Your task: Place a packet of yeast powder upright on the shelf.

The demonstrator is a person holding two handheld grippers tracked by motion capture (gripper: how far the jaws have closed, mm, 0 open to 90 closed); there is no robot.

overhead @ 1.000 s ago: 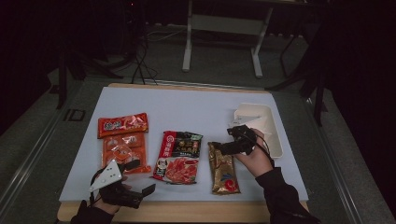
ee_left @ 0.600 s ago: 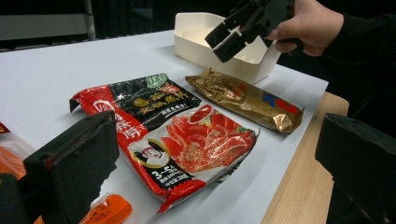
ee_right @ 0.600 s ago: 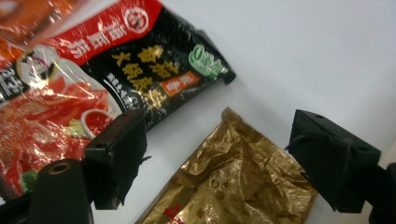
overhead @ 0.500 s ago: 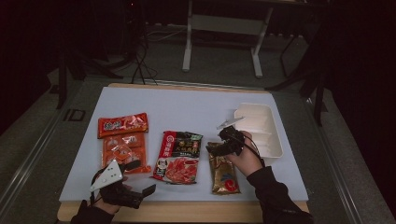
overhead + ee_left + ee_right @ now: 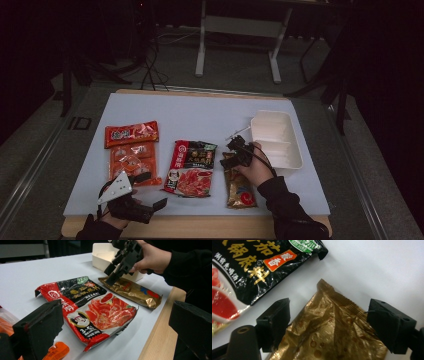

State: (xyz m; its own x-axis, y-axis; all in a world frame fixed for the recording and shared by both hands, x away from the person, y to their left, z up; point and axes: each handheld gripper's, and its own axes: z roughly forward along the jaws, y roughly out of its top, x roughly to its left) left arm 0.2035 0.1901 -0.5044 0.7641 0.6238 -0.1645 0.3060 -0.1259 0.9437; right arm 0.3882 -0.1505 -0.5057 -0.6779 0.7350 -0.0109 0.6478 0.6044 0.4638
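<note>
Two claws | right claw (image 5: 328,325) wide, straddling gold packet (image 5: 329,332) top | left claw (image 5: 120,327) wide, empty

Glossy crinkled foil gold pouch (image 5: 332,332); shiny plastic red-black packet (image 5: 87,310); matt white tray (image 5: 277,137), perhaps foam.

Pale blue table (image 5: 200,112) with a wooden edge, white tray (image 5: 276,138) at right, gold packet (image 5: 239,187), red-and-black packet (image 5: 190,166), two orange packets (image 5: 131,133) at left

red-black pkt (image 5: 85,307) reads "3-5" & chinese "锅底料".
</note>
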